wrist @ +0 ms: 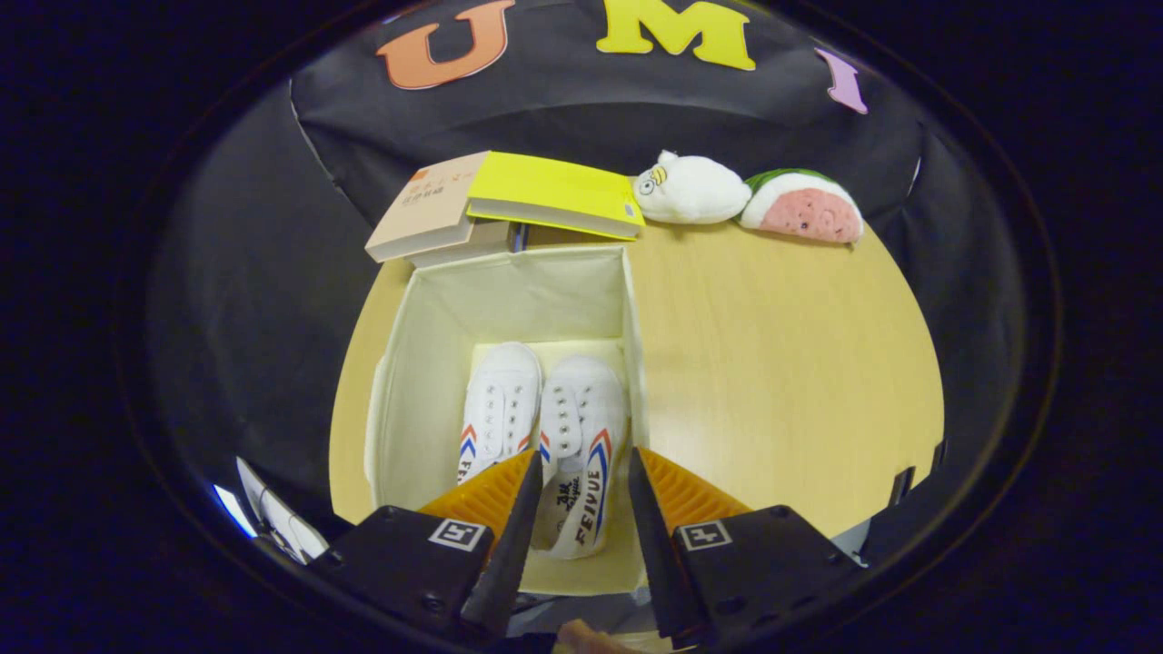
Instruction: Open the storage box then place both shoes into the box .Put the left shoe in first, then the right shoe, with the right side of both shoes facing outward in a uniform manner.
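Note:
A cream fabric storage box stands open on the wooden table. Two white canvas shoes with red and blue stripes lie side by side on its floor, toes pointing away from me. The left one sits partly behind my left finger. The right one reaches back between my fingers, heel end nearest me. My gripper hovers above the box's near end. Its fingers stand apart on either side of the right shoe's heel and do not press on it.
Just beyond the box lie a tan book and a yellow book, stacked askew. A white plush toy and a watermelon plush rest at the table's far edge. Bare wood stretches to the right of the box.

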`<state>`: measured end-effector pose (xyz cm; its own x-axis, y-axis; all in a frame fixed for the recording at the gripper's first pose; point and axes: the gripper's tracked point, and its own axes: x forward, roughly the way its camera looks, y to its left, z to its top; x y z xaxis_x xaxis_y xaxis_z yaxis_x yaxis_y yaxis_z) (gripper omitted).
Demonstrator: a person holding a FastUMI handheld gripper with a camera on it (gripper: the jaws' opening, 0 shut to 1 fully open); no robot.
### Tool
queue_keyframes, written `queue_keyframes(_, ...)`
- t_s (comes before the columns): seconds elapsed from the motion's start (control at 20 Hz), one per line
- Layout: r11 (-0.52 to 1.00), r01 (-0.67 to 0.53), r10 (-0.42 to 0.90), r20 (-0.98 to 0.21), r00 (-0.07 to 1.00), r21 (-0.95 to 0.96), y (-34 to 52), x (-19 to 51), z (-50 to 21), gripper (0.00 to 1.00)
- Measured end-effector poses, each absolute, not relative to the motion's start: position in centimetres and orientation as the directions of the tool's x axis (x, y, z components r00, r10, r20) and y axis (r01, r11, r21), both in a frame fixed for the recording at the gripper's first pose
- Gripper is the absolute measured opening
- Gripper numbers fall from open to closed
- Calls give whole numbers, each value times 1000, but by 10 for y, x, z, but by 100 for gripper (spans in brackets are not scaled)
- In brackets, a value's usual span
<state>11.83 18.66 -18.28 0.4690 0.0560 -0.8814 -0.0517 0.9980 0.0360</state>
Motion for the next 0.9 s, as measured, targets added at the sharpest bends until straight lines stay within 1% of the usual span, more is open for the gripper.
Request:
queue_keyframes(0.15,998,-51,45,-844,534,21,175,113,-155,63)
queue_keyframes(0.25,998,-69,48,-790,612,8,168,109,-129,63)
queue_keyframes(0.35,997,-69,29,-692,721,-30,156,112,-94,63)
queue_keyframes(0.5,995,-85,41,-529,848,-59,140,100,-40,63)
queue_keyframes(0.65,991,-106,64,-395,917,-84,121,76,0,63)
queue_keyframes(0.8,988,-111,77,-286,955,-106,95,54,25,62)
queue_keyframes(0.9,987,-104,74,-230,970,-120,75,34,38,79)
